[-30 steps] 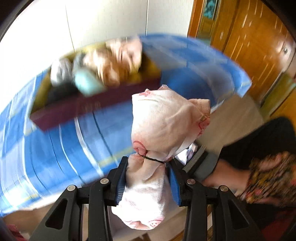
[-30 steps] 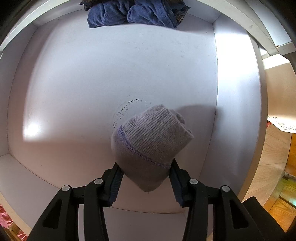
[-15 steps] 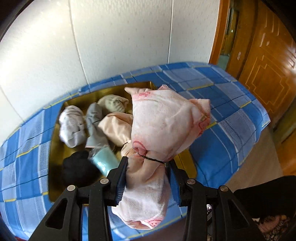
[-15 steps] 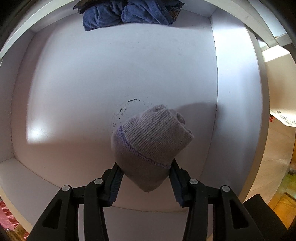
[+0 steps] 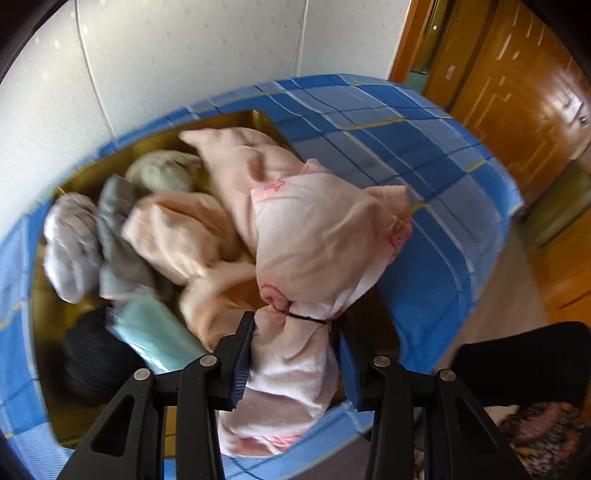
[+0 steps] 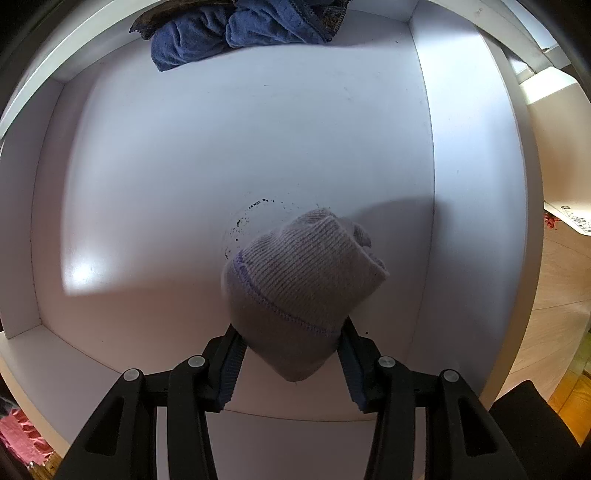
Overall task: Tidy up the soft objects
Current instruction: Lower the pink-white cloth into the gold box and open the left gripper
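My left gripper [image 5: 295,354] is shut on a pale pink towel bundle [image 5: 317,251] tied with a black band, held over a yellow-lined box [image 5: 48,310]. The box holds several soft items: peach cloths [image 5: 177,232], a grey sock [image 5: 118,236], a lilac roll [image 5: 70,247], a mint roll [image 5: 155,332] and a black roll [image 5: 92,358]. My right gripper [image 6: 291,365] is shut on a lilac knit sock roll [image 6: 303,284], held just above the white floor of a shelf compartment [image 6: 229,147].
The box sits on a blue checked cloth [image 5: 424,177] next to a white wall. A wooden door [image 5: 517,92] is at the right. Folded blue cloth [image 6: 236,33] lies at the back of the white compartment, whose side walls [image 6: 476,184] rise left and right.
The left wrist view has moved closer over the box, which now fills more of the frame. The right gripper has shifted slightly in the compartment. Both grips are unchanged.
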Motion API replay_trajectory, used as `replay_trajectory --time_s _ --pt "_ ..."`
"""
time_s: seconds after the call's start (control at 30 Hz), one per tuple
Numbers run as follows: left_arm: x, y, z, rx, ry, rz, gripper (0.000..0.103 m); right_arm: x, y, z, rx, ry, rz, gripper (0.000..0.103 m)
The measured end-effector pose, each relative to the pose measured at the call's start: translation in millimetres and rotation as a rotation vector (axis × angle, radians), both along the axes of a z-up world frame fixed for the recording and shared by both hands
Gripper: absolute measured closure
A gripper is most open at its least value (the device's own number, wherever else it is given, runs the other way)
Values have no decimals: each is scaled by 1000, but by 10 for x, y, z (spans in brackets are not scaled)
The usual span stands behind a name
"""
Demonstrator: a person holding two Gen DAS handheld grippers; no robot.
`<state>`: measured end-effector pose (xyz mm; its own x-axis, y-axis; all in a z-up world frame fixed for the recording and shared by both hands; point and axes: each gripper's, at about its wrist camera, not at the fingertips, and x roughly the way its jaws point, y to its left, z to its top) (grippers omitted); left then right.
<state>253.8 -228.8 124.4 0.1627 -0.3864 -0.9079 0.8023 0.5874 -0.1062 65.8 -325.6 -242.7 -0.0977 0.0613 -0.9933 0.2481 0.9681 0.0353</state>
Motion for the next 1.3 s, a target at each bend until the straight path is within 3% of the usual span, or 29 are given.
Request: replay_trajectory --time_s 0.2,0.33,0.4,0.57,0.63,0.67,0.7,0.73,0.77,0.87,1.03,1.1,1.17,1.3 --pt "-8 -122 -159 132 -21 -45 61 -9 -70 -74 3 -4 -4 55" --pt "74 -126 -244 249 -99 -22 60 -17 -64 -101 3 -2 -6 55" --pt "69 -91 -196 226 -107 -17 59 -21 -64 -100 4 -1 -10 55" --pt "-57 53 164 48 -130 -16 37 -22 -60 -98 8 -1 -12 55" --pt "-55 98 277 1 -131 2 38 -23 -56 -95 10 -2 -12 55" --pt "-45 101 323 -13 -130 16 51 -25 -55 -94 10 -3 -12 55" --pt "-20 79 339 -6 -129 28 62 -26 -52 -93 10 -3 -11 55" --pt "-20 55 324 13 -122 36 80 -28 -49 -92 11 -4 -10 55" --pt "3 26 296 38 -113 41 81 -29 -49 -91 11 -4 -9 55" --pt "27 -71 164 94 -112 42 81 -27 -48 -91 9 -5 -12 55" --pt "27 -273 -86 116 -77 15 81 -21 -42 -94 9 -3 -9 55" --pt "21 -369 -136 121 -74 3 78 -19 -32 -98 7 -1 -9 55" --pt "31 -398 -147 113 -55 -3 67 -18 -26 -101 8 0 -10 55" --pt "5 -301 -74 99 -77 10 63 -18 -14 -103 10 0 -8 55"
